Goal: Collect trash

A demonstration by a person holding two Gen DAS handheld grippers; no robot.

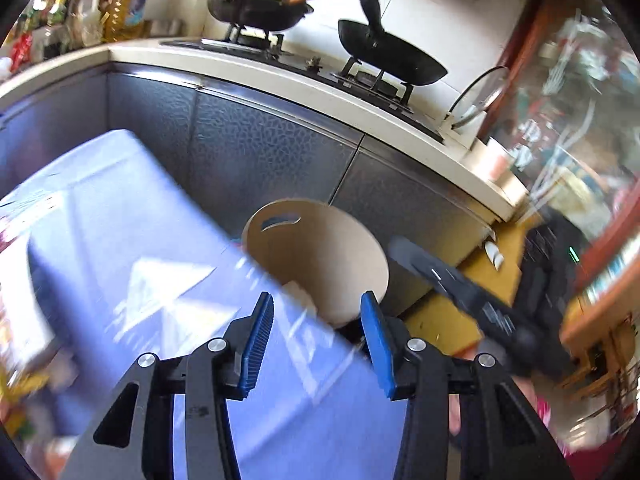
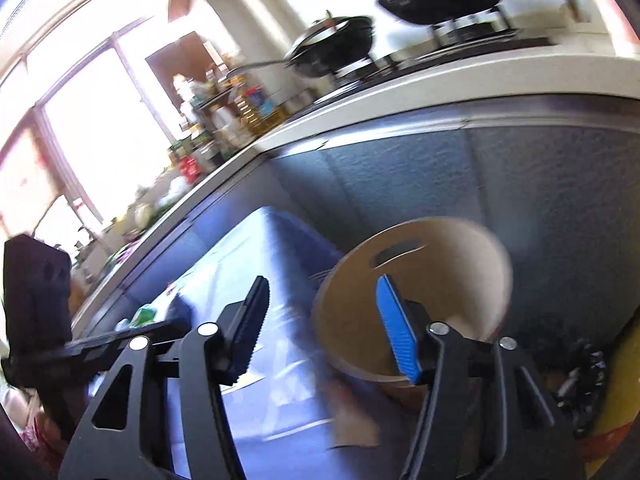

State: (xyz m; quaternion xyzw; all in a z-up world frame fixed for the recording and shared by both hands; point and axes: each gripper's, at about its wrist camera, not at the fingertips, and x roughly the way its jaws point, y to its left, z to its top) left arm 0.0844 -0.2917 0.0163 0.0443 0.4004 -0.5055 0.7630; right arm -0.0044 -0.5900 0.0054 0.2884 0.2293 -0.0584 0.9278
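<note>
A tan round trash bin point(image 1: 320, 256) with a handle slot stands on the floor beside a table under a blue cloth point(image 1: 140, 240). Something white lies inside the bin point(image 1: 298, 290). My left gripper point(image 1: 316, 312) is open and empty above the table edge, just before the bin. The bin also shows in the right wrist view point(image 2: 440, 280). My right gripper point(image 2: 324, 300) is open and empty, over the bin's near rim and the blue cloth point(image 2: 256, 264). The right gripper's body shows blurred in the left wrist view point(image 1: 460, 284). Blurred coloured wrappers point(image 1: 16, 392) lie at the table's left edge.
A counter point(image 1: 280, 80) with grey cabinet fronts runs behind the bin, with two black woks point(image 1: 388, 52) on a stove. Bottles point(image 2: 224, 112) crowd the counter corner near a bright window. A yellow floor area point(image 1: 488, 272) lies to the right.
</note>
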